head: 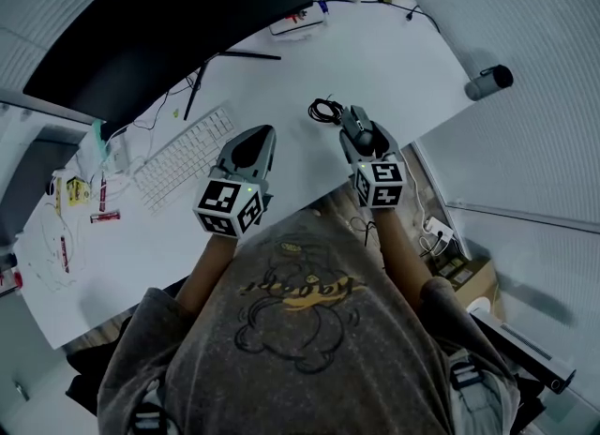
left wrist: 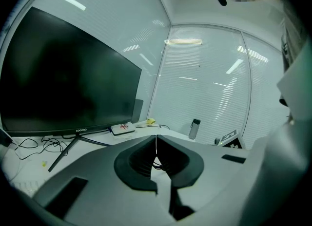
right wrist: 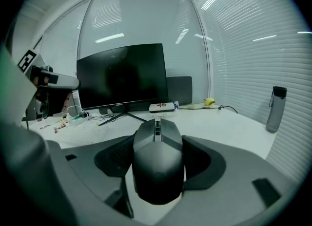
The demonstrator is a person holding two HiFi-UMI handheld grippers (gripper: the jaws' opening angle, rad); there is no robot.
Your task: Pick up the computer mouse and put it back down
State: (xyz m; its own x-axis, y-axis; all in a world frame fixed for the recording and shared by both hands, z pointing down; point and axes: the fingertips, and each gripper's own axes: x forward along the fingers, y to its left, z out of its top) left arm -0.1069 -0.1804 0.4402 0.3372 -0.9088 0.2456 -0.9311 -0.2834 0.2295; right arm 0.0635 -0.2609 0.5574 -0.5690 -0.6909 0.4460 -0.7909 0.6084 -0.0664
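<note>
**Fingers (right wrist: 204,164) clasped the mouse (right wrist: 157,171) by its flanks, near the desk (head: 394,58) edge**

Fingers of the right gripper (head: 364,135) stood wide but not slack. In the right gripper view each dark pad pressed a side of the mouse, whose nose and wheel pointed away toward the monitor (right wrist: 122,76). The left gripper (head: 251,147) had its fingers (left wrist: 141,159) closed tip to tip with nothing between them, and it hung over the desk beside the keyboard (head: 183,157), well clear of the work.

From the head view the mouse (head: 358,124) sat at the right of the desk, close to the near edge. A coil of black cable (head: 323,110) lay just beside it. Whether the mouse rested on the surface or hung just above it, neither view settled.

The mouse looked like a light, rigid plastic shell, smooth and a little glossy on top. I judged it stiff enough to take a firm squeeze without giving. The curved, tapering sides could still let it slide forward or tip if the pads sat too far back or too high. The waist, where the flanks run most nearly parallel, seemed the best hold, and that was about where the pads were placed. The top buttons and wheel were better left alone. If the cable belongs to the mouse, it could tug or swing the body a little when the mouse is lifted or set down. A level, gentle placing well in from the edge seemed wise, with release only once the base lay flat.
</note>
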